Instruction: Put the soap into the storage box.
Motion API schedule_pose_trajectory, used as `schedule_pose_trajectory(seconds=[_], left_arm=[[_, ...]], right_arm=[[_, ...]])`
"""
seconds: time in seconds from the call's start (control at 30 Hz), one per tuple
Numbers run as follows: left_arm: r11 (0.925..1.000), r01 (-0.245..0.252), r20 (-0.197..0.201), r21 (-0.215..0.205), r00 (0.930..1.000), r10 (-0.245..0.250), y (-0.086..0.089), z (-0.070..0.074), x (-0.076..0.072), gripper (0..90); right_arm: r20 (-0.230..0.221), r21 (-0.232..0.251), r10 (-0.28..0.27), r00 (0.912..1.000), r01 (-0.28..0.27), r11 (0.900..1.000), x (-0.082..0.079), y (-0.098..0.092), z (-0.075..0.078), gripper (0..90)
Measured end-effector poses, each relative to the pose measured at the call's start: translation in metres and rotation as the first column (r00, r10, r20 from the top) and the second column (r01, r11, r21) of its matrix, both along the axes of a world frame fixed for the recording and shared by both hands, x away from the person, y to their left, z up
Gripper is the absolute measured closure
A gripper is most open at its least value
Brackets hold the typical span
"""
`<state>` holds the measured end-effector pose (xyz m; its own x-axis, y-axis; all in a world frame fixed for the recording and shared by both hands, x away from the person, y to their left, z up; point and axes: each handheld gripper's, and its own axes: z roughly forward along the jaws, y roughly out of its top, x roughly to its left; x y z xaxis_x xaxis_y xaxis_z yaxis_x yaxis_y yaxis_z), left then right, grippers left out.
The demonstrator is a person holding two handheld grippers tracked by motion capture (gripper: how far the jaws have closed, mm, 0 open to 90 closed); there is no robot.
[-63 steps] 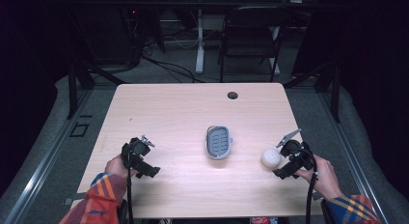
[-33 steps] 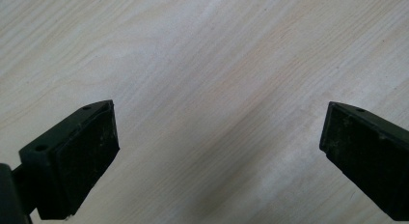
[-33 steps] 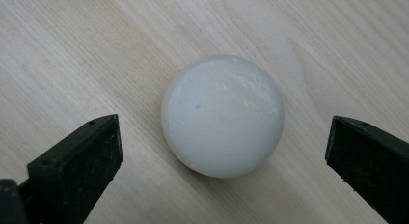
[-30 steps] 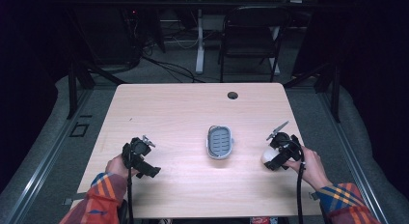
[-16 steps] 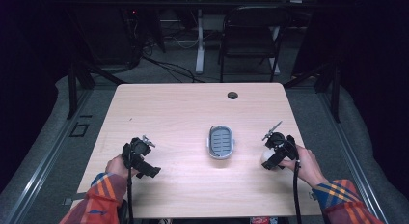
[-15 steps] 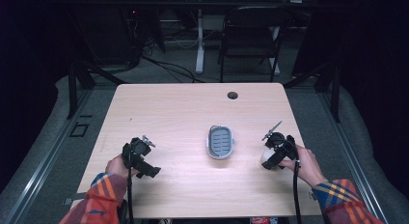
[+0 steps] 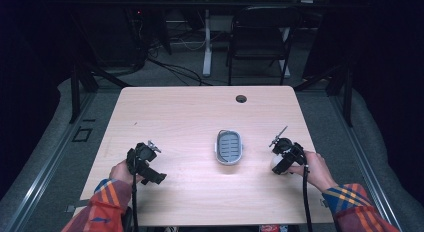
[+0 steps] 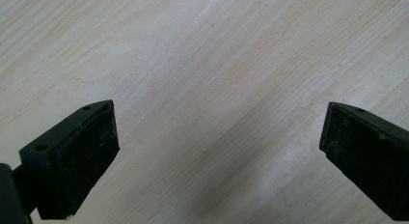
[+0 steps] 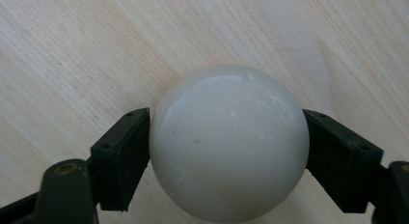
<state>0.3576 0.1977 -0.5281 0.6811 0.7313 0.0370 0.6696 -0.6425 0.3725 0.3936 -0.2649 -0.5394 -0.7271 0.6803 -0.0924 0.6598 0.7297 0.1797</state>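
A round white soap ball (image 9: 229, 142) sits between the two black jaws of my right gripper (image 9: 226, 154), and both pads press against its sides. From above, the right gripper (image 7: 280, 162) is at the table's right side with the white ball (image 7: 276, 163) under it. Left of it lies a grey oval soap dish (image 7: 229, 147) with a ribbed insert. My left gripper (image 7: 150, 169) is near the front left of the table. Its jaws stand wide apart over bare wood, with the left gripper (image 8: 217, 151) holding nothing.
The light wooden table (image 7: 190, 117) has a round cable hole (image 7: 241, 98) near its far edge. A black chair (image 7: 260, 37) and a white desk leg (image 7: 206, 42) stand beyond the table. Dark floor and metal rails surround it.
My right gripper moved left onto the white ball and closed around it. The left gripper stayed where it was, open.
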Motion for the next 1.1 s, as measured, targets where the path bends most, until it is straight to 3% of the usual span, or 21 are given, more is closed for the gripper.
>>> schedule_pose_trajectory(seconds=[0.47, 0.5, 0.53, 0.7, 0.73, 0.77, 0.8, 1.0, 1.03, 1.07, 1.1], left_arm=[[1.0, 0.001, 0.002, -0.001, 1.0, -0.001, 0.0, 0.0, -0.001, 0.2], [1.0, 0.0, 0.005, -0.003, 1.0, 0.0, 0.0, 0.0, -0.001, 0.2], [1.0, -0.001, 0.005, -0.002, 1.0, 0.001, 0.0, 0.0, -0.001, 0.2], [1.0, 0.0, 0.004, -0.003, 1.0, 0.0, 0.0, 0.0, -0.001, 0.2], [1.0, 0.001, 0.001, -0.002, 1.0, -0.001, 0.0, 0.0, -0.001, 0.2], [1.0, 0.001, 0.0, 0.0, 1.0, -0.001, 0.0, 0.0, -0.001, 0.2], [1.0, 0.002, 0.0, -0.001, 1.0, -0.002, 0.0, 0.0, -0.001, 0.2], [1.0, -0.001, -0.002, -0.002, 1.0, 0.001, 0.0, -0.001, -0.001, 0.2], [1.0, 0.001, -0.007, -0.001, 1.0, -0.001, 0.0, 0.0, 0.0, 0.2], [1.0, 0.001, -0.006, 0.0, 1.0, -0.001, 0.0, 0.0, 0.0, 0.2], [1.0, 0.001, -0.007, 0.0, 1.0, -0.001, 0.0, -0.001, 0.0, 0.2]], right_arm=[[-0.006, -0.001, 0.011, 0.9999, -0.011, 1.0, -0.003, 0.003, 0.0, 23.4], [-0.008, -0.021, 0.026, 0.9996, -0.026, 0.999, -0.003, 0.002, 0.003, 23.4], [-0.002, 0.003, 0.013, 0.9999, -0.013, 1.0, -0.004, 0.003, 0.003, 23.4], [0.0, -0.003, 0.022, 0.9998, -0.022, 1.0, -0.005, 0.003, 0.006, 23.4], [0.004, 0.025, 0.019, 0.9998, -0.019, 1.0, -0.006, 0.003, 0.005, 23.4], [-0.015, -0.018, 0.047, 0.9988, -0.048, 0.999, -0.005, 0.004, 0.009, 23.5], [0.005, 0.019, 0.023, 0.9997, -0.023, 1.0, -0.007, 0.005, 0.006, 23.4], [-0.002, -0.002, 0.058, 0.9983, -0.058, 0.998, -0.008, 0.008, 0.011, 23.5], [0.003, 0.055, 0.038, 0.9993, -0.038, 0.998, -0.009, 0.009, 0.008, 23.5], [0.006, 0.005, 0.06, 0.9982, -0.06, 0.998, -0.009, 0.01, 0.013, 23.5], [0.009, 0.019, 0.065, 0.9979, -0.065, 0.998, -0.009, 0.012, 0.014, 23.5]])
